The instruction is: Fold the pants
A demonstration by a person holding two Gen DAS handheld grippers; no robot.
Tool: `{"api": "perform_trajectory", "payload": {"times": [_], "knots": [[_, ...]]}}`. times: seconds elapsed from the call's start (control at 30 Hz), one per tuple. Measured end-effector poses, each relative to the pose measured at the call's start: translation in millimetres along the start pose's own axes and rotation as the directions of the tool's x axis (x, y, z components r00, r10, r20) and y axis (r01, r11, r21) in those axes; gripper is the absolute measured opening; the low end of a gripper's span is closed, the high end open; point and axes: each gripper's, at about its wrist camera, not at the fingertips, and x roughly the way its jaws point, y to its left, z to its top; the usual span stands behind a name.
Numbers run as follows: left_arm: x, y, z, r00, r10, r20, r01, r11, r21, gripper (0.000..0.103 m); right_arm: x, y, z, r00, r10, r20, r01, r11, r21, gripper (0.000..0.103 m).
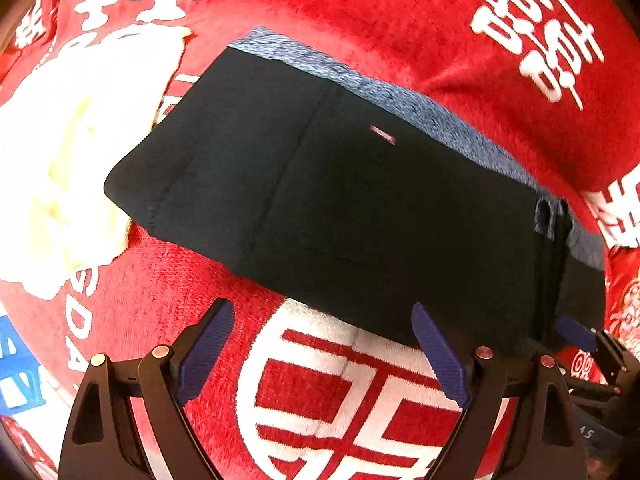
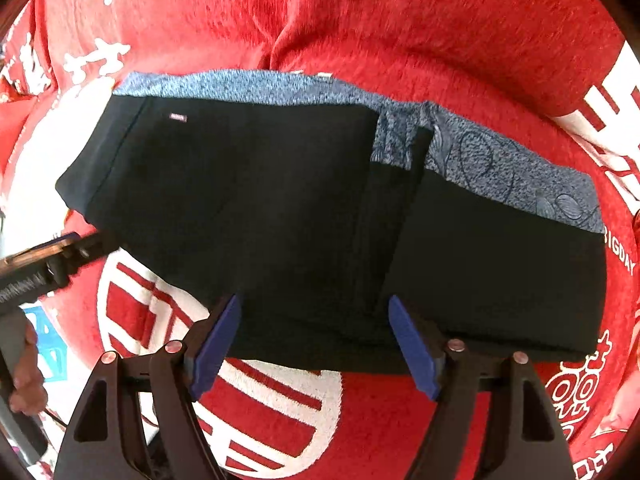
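Note:
The black pants (image 1: pixel 320 180) lie folded flat on a red cloth, their blue-grey patterned waistband (image 1: pixel 420 108) along the far edge. My left gripper (image 1: pixel 320 308) hovers open over the near edge of the pants, nothing between its blue pads. In the right wrist view the same pants (image 2: pixel 260 200) fill the middle, with the waistband (image 2: pixel 260 88) at the top. My right gripper (image 2: pixel 314 300) stands open above the near edge, its pads clear of the fabric. Each gripper shows in the other's view: the right gripper (image 1: pixel 576 332) at the pants' near right corner, the left gripper (image 2: pixel 68 244) at their left end.
A red plush cloth (image 1: pixel 360 20) with large white characters covers the whole surface. A cream-white bundle of fabric (image 1: pixel 60 140) lies left of the pants. A blue crate (image 1: pixel 16 368) sits at the lower left. A person's hand (image 2: pixel 24 380) holds the left gripper's handle.

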Motion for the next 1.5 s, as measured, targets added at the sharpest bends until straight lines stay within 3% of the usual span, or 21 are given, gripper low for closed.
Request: {"api": "perform_trajectory", "payload": {"times": [0.23, 0.5, 0.6, 0.77, 0.97, 1.17, 1.27, 1.37, 1.5], "knots": [[-2.0, 22.5, -1.3, 0.998, -0.052, 0.026, 0.054, 0.996, -0.075, 0.091, 4.6, 6.5, -1.8, 0.999, -0.035, -0.016, 0.035, 0.999, -0.025, 0.084], [-2.4, 66.0, 10.2, 0.992, -0.093, 0.081, 0.109, 0.97, -0.216, 0.091, 8.9, 8.7, 4.0, 0.999, -0.041, -0.023, 0.04, 0.998, -0.04, 0.088], [-1.5, 80.3, 12.0, 0.983, -0.15, 0.108, 0.173, 0.951, -0.257, 0.091, 9.6, 8.7, 3.9, 0.999, -0.042, -0.023, 0.04, 0.998, -0.049, 0.088], [13.9, 101.9, 11.5, 0.949, -0.276, 0.148, 0.312, 0.887, -0.342, 0.091, 10.4, 9.0, 4.9, 0.999, -0.04, -0.023, 0.039, 0.998, -0.049, 0.088], [13.6, 108.6, 7.9, 0.904, -0.367, 0.216, 0.423, 0.84, -0.341, 0.091, 11.4, 10.4, 5.2, 0.999, -0.044, -0.017, 0.042, 0.997, -0.066, 0.088], [11.1, 107.8, 18.6, 0.872, -0.413, 0.263, 0.484, 0.807, -0.338, 0.091, 11.2, 12.5, 3.9, 0.999, -0.048, -0.009, 0.047, 0.996, -0.07, 0.088], [-3.8, 98.6, 24.6, 0.849, -0.426, 0.312, 0.51, 0.815, -0.276, 0.091, 11.0, 12.5, 3.5, 0.999, -0.043, -0.005, 0.042, 0.997, -0.07, 0.088], [9.6, 90.5, 32.2, 0.882, -0.386, 0.269, 0.454, 0.85, -0.269, 0.091, 10.9, 11.7, 2.3, 0.999, -0.041, -0.001, 0.04, 0.997, -0.068, 0.088], [21.9, 90.2, 37.0, 0.898, -0.361, 0.251, 0.429, 0.846, -0.316, 0.091, 9.0, 11.5, 2.9, 0.999, -0.039, -0.006, 0.038, 0.997, -0.069, 0.088]]}}
